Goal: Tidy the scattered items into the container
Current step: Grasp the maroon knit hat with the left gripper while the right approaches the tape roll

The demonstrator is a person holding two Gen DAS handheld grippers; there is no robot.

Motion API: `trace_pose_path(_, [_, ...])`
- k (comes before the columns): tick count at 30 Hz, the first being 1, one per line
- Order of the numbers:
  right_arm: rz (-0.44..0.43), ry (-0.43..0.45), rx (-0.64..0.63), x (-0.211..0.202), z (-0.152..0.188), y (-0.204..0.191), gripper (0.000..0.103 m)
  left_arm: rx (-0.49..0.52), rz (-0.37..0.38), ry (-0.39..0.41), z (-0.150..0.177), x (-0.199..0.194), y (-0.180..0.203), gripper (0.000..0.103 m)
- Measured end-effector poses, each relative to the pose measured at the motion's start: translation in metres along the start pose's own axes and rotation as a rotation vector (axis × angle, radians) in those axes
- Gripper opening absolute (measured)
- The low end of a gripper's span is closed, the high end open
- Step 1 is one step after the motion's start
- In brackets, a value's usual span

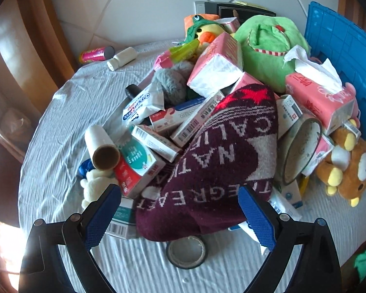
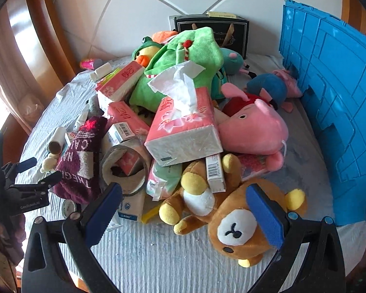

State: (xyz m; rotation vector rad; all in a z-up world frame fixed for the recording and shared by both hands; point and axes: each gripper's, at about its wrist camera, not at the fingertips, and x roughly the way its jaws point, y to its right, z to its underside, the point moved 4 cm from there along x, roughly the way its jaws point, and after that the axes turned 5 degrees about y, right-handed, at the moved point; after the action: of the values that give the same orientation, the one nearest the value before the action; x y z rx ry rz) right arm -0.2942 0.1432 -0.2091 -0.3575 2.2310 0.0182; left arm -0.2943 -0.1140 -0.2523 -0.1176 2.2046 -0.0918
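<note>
Maroon knit sock, lettered "CALIF", lies between your open left claw; right claw open too.

Sock: maroon, red star, white lettering and stripes
Bear plush: brown, yellow ears and paws, white face
Tissue pack, 12 o'clock of bear: pink, floral print
Crate, 3 o'clock: blue
Pig plush: pink
Bedsheet: white, ribbed
</note>
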Motion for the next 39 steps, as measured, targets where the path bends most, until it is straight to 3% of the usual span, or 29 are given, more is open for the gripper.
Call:
trace_pose_path(4, [-0.059, -0.022, -0.018, 0.016, -0.001, -0.020, 0.093, 0.064, -0.001, -0.001, 0.006, 0.014, 0.012, 0.098])
trace_pose_path(10, [-0.101, -0.051, -0.052, 0.043, -0.005, -0.046, 0.093, 0.036, -0.004, -0.042, 0.008, 0.043, 0.015, 0.098])
trace_pose_path(21, [-0.064, -0.079, -0.096, 0.093, -0.018, -0.067, 0.092, 0.014, 0.047, -0.058, -0.001, 0.064, 0.014, 0.098])
trace_pose_path(23, [-0.083, -0.102, -0.080, 0.104, -0.013, -0.067, 0.092, 0.006, 0.070, -0.055, -0.001, 0.066, 0.013, 0.092])
trace_pose_path(25, [-0.084, -0.093, -0.104, 0.100, -0.015, -0.073, 0.082, -0.007, 0.122, -0.063, -0.001, 0.066, 0.016, 0.069])
trace_pose_path(27, [-0.081, -0.105, -0.119, 0.098, -0.013, -0.075, 0.081, 0.002, 0.115, -0.055, -0.001, 0.061, 0.018, 0.064])
trace_pose_path(30, [-0.108, -0.107, -0.086, 0.100, -0.013, -0.068, 0.081, 0.023, 0.108, -0.040, 0.001, 0.059, 0.020, 0.062])
trace_pose_path(36, [-0.085, -0.120, -0.108, 0.113, -0.017, -0.072, 0.084, 0.018, 0.096, -0.065, -0.004, 0.070, 0.025, 0.072])
trace_pose_path(39, [-0.068, -0.112, -0.118, 0.114, -0.016, -0.074, 0.084, 0.012, 0.099, -0.060, -0.003, 0.069, 0.027, 0.065])
